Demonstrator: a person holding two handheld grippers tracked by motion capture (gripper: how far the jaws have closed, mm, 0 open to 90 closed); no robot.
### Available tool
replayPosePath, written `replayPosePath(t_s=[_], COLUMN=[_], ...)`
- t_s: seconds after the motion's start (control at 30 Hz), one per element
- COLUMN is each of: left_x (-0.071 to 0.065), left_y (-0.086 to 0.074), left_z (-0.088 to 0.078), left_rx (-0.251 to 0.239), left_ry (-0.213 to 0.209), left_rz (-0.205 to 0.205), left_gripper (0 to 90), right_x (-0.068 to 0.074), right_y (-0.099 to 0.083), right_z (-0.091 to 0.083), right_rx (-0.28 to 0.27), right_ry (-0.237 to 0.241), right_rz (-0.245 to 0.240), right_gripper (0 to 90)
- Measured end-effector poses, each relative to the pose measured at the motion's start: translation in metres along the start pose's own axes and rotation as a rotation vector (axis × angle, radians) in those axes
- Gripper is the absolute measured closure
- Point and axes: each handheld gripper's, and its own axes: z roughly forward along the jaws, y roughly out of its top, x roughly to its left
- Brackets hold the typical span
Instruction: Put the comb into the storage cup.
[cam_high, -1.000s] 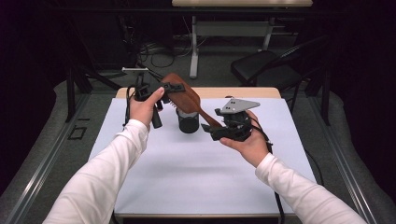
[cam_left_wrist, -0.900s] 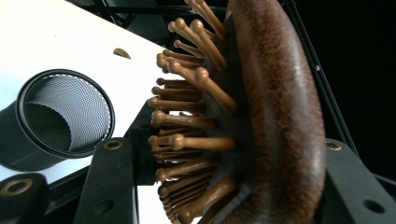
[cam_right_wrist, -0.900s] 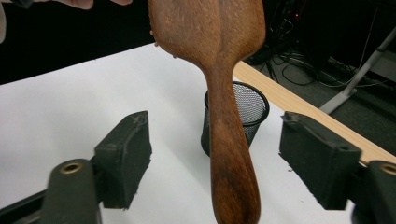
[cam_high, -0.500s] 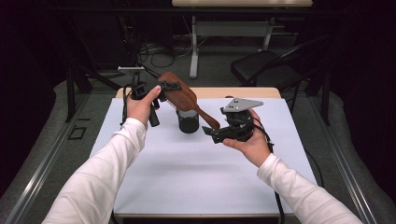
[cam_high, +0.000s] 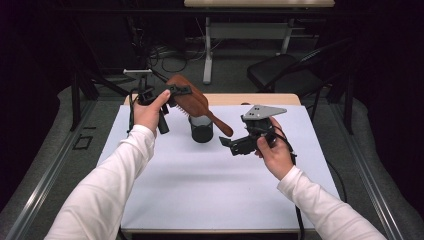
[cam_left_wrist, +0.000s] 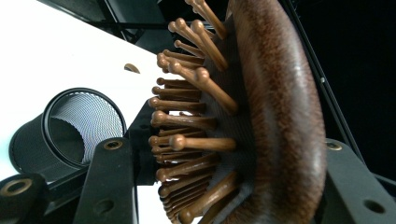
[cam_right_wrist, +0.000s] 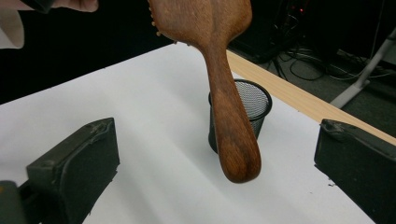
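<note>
**Hairbrush handover complete on the left side; mesh cup is the target**

The left gripper (cam_high: 172, 95) clamps the wooden hairbrush (cam_high: 192, 102) by its head, one jaw on the bristle side and one on the smooth back, as the left gripper view shows. The brush hangs in the air above the mesh cup (cam_high: 201, 129), handle slanting down toward the right gripper (cam_high: 231, 145). The right gripper's jaws have just been opening and now stand wide; in the right gripper view the handle (cam_right_wrist: 231, 126) hangs between them, touching neither.

Judgement on the step in hand: the brush looks meant for the cup, handle first. To do it well, the left hand should tip the brush until the handle points straight down, centre the tip over the rim, then lower slowly. The cup looks light, so a sideways knock could tip it. The right gripper should back away from the handle's path, or steady the cup.

Count:
- hairbrush: one
- mesh cup: one, upright on the white table (cam_high: 210, 200)
- grippers: two
</note>
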Motion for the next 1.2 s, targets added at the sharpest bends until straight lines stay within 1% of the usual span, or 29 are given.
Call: replayPosePath(t_s=[0.07,0.17,0.3,0.43,0.5,0.67,0.8,0.9,0.97,1.03,1.07,1.2], left_x=[0.000,0.000,0.001,0.002,0.002,0.003,0.001,0.001,0.002,0.001,0.001,0.003], left_y=[0.001,0.003,0.005,0.006,0.007,0.010,0.013,0.015,0.017,0.018,0.019,0.021], left_z=[-0.001,-0.003,-0.004,-0.005,-0.006,-0.009,-0.011,-0.013,-0.015,-0.017,-0.018,-0.020], left_rx=[-0.002,-0.002,-0.026,-0.045,-0.047,-0.067,-0.086,-0.109,-0.111,-0.132,-0.132,-0.152], left_ry=[-0.003,0.006,0.012,0.011,0.011,0.013,0.033,0.040,0.043,0.048,0.053,0.044], left_rz=[0.000,0.002,0.007,0.008,0.020,0.026,0.035,0.044,0.047,0.050,0.057,0.053], left_gripper=[47.7,47.6,47.7,47.6,47.6,47.5,47.4,47.4,47.3,47.3,47.3,47.3], right_x=[-0.001,-0.001,0.000,0.000,-0.001,-0.002,-0.001,0.000,0.000,0.000,0.000,-0.002], right_y=[-0.001,-0.002,-0.004,-0.005,-0.004,-0.005,-0.005,-0.005,-0.005,-0.005,-0.005,-0.005], right_z=[0.000,0.001,0.001,0.001,0.000,-0.001,0.000,0.000,0.001,0.001,0.000,0.000], right_rx=[0.002,0.001,0.003,-0.009,-0.016,-0.001,0.002,0.005,0.011,0.013,0.012,0.009], right_ry=[-0.011,-0.032,-0.053,-0.082,-0.092,-0.091,-0.090,-0.083,-0.086,-0.086,-0.088,-0.091], right_rz=[-0.004,-0.013,-0.034,-0.022,-0.013,-0.010,-0.008,-0.007,-0.012,-0.014,-0.013,-0.005], right_gripper=[0.0,0.0,0.0,0.0,0.0,0.0,0.0,0.0,0.0,0.0,0.0,0.0])
